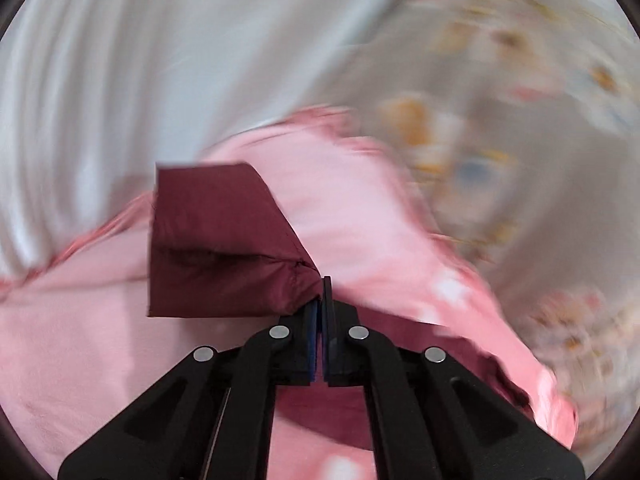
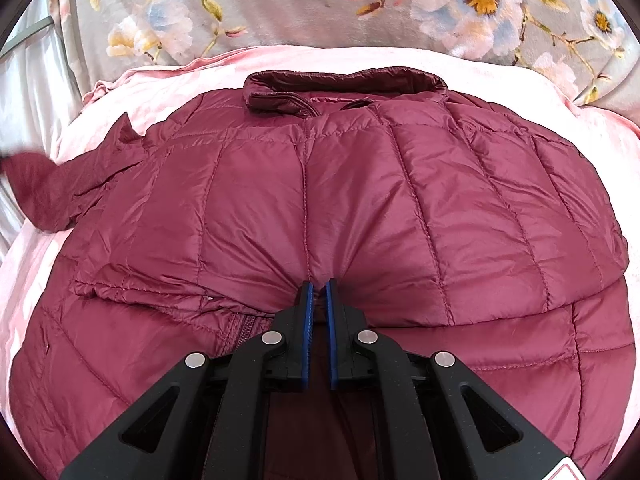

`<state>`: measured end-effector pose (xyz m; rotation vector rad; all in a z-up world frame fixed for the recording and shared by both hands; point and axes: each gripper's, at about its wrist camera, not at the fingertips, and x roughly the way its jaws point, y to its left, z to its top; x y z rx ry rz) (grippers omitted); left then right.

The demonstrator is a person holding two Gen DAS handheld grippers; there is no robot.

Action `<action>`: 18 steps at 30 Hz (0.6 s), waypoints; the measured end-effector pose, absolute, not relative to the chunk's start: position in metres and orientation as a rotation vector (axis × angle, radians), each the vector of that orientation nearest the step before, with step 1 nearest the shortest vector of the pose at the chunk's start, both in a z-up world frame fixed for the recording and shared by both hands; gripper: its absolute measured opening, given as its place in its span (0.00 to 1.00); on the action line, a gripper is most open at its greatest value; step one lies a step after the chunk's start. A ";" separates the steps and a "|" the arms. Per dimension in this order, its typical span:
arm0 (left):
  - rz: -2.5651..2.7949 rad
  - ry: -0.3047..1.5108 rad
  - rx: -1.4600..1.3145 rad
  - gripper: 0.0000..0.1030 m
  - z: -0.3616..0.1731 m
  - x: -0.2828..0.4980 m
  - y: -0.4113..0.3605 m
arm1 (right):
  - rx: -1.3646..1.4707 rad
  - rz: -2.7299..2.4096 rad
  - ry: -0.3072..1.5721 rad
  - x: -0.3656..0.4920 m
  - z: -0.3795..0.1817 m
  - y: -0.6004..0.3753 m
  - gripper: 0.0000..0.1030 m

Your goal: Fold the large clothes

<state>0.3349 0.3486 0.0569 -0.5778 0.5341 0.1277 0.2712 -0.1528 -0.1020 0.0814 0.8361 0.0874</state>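
Observation:
A maroon quilted puffer jacket (image 2: pixel 360 208) lies spread on a pink blanket (image 2: pixel 168 80), collar at the far side. My right gripper (image 2: pixel 319 286) is shut on a pinch of the jacket's fabric near its middle fold. In the left wrist view my left gripper (image 1: pixel 321 292) is shut on the end of the jacket's sleeve (image 1: pixel 216 240), which hangs lifted above the pink blanket (image 1: pixel 80 340). The same sleeve (image 2: pixel 44 192) stretches off the left side of the right wrist view. The left wrist view is blurred by motion.
A grey floral bed cover (image 2: pixel 280 4) lies beyond the blanket and also shows in the left wrist view (image 1: pixel 500 128). A white curtain or sheet (image 1: pixel 120 80) hangs at the left, seen also in the right wrist view (image 2: pixel 28 92).

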 end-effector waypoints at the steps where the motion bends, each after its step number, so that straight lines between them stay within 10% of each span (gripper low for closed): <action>1: 0.071 0.505 -0.529 0.00 0.079 0.334 0.320 | 0.084 0.088 0.835 0.271 -0.102 -0.153 0.05; 9: -0.354 0.422 -0.236 0.00 0.163 0.311 0.082 | 0.228 0.092 0.731 0.254 -0.090 -0.176 0.16; 18: -0.488 0.677 -0.070 0.00 0.063 0.320 -0.087 | 0.274 0.021 0.623 0.183 -0.050 -0.234 0.26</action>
